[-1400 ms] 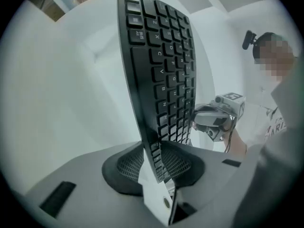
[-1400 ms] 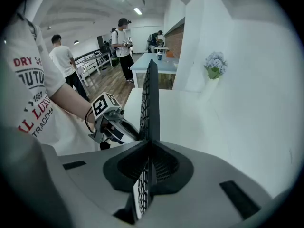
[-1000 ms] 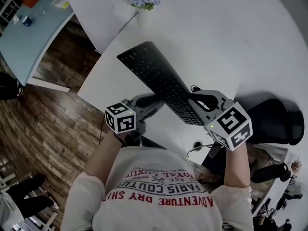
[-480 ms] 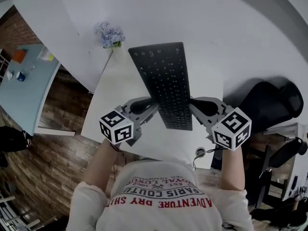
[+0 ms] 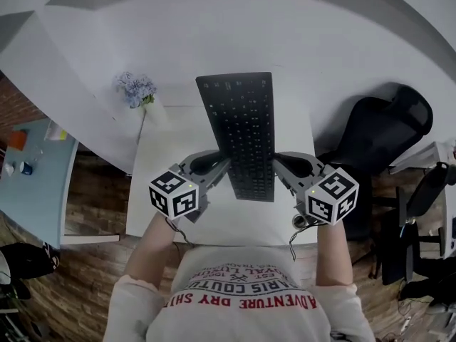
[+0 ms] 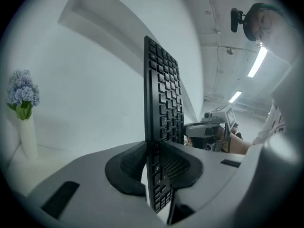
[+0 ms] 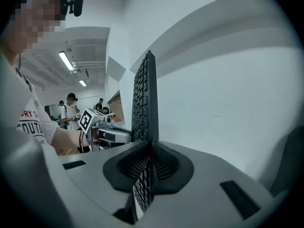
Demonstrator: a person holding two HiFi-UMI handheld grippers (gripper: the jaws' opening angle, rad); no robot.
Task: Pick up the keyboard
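At near end of keyboard (image 5: 242, 130): left claw (image 5: 225, 167) clenched on its left long edge, right claw (image 5: 278, 165) clenched on right long edge. Keyboard black, held between both claws above white bench (image 5: 160, 191), far end pointing away from person. Flower vase (image 5: 135, 95) near bench's far-left corner; black chair (image 5: 377, 134) to right.

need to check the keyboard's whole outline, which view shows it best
The head view: the whole keyboard shows from above, keys up, with the left gripper and right gripper clamped on its long edges at its near end. Both gripper views show it only edge-on between their jaws, keys foreshortened.
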